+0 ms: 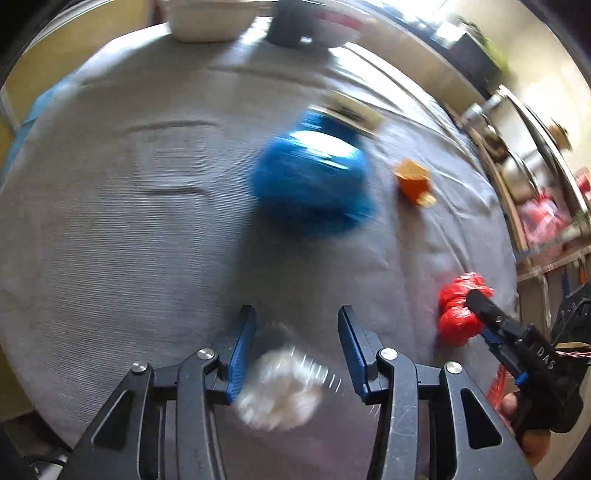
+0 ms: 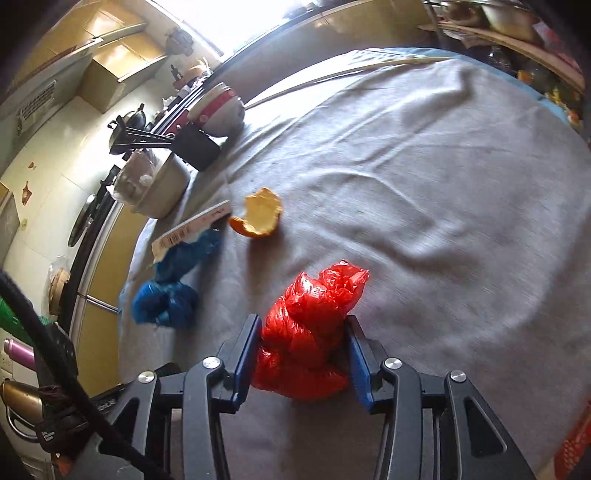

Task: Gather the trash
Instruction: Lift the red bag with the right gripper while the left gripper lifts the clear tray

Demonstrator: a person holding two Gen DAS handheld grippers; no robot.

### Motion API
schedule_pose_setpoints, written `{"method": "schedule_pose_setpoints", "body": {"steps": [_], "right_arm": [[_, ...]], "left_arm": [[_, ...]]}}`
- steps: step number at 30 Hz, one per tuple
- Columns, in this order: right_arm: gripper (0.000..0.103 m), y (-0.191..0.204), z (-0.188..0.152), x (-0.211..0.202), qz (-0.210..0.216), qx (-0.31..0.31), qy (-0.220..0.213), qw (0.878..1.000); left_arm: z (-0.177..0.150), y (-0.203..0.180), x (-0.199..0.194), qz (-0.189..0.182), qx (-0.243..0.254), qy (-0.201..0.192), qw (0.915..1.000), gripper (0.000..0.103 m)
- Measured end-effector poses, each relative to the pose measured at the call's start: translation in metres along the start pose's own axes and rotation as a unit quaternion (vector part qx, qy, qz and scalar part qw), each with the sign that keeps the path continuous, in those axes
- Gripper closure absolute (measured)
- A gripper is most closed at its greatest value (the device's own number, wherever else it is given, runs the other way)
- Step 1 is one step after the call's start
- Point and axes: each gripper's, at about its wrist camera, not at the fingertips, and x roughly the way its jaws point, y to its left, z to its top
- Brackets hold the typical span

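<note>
- Left gripper (image 1: pixel 297 345) closed on a white crumpled wad (image 1: pixel 280 391).
- Right gripper (image 2: pixel 304 349) clamped on red plastic bag (image 2: pixel 310 332), over grey-clothed table (image 2: pixel 443 221).
- Blue bag (image 2: pixel 173 288), orange peel (image 2: pixel 260 218) near left table edge.

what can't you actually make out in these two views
- White crumpled wad between the left gripper fingers: left wrist view, motion blur; material and pad contact unclear.
- Blue bag: smeared by blur in that view.
- Flat box: right wrist view, print too small to read, partly under the blue bag.
- Red bag in the right gripper: its underside is hidden by its own folds.
- Shelf items: cut off by the top edge.
</note>
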Motion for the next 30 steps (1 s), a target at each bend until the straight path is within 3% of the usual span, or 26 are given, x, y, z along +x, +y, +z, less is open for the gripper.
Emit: {"method": "schedule_pose_setpoints", "body": {"steps": [2, 4, 7, 9, 15, 18, 23, 26, 30], "right_arm": [[0.055, -0.007, -0.005, -0.006, 0.003, 0.003, 0.003, 1.000], [0.055, -0.014, -0.012, -0.013, 0.010, 0.005, 0.008, 1.000], [0.055, -0.018, -0.019, -0.018, 0.019, 0.003, 0.007, 1.000], [0.055, -0.020, -0.023, -0.018, 0.027, 0.004, 0.006, 1.000], [0.055, -0.016, -0.028, -0.012, 0.043, -0.002, 0.014, 0.999], [0.055, -0.014, -0.030, -0.012, 0.044, -0.012, 0.012, 0.999], [0.054, -0.019, -0.030, -0.012, 0.058, -0.009, 0.007, 0.998], [0.054, -0.019, -0.030, -0.013, 0.060, -0.011, 0.005, 0.998], [0.054, -0.020, -0.030, -0.012, 0.065, -0.011, 0.004, 0.998]], "left_arm": [[-0.002, -0.010, 0.000, -0.013, 0.013, -0.005, 0.9998, 0.056], [-0.002, -0.013, -0.006, 0.015, 0.015, -0.019, 0.9996, 0.055], [-0.003, -0.014, -0.026, 0.031, 0.005, -0.050, 0.9982, 0.043], [-0.009, -0.014, -0.047, 0.067, -0.002, -0.076, 0.9949, 0.032], [-0.024, -0.014, -0.064, 0.110, -0.028, -0.086, 0.9898, 0.030], [-0.034, -0.012, -0.075, 0.129, -0.036, -0.110, 0.9848, 0.029], [-0.039, -0.008, -0.069, 0.132, -0.076, -0.082, 0.9849, 0.029], [-0.041, -0.008, -0.062, 0.159, -0.092, -0.072, 0.9803, 0.029], [-0.040, -0.007, -0.050, 0.155, -0.113, -0.050, 0.9801, 0.029]]}}
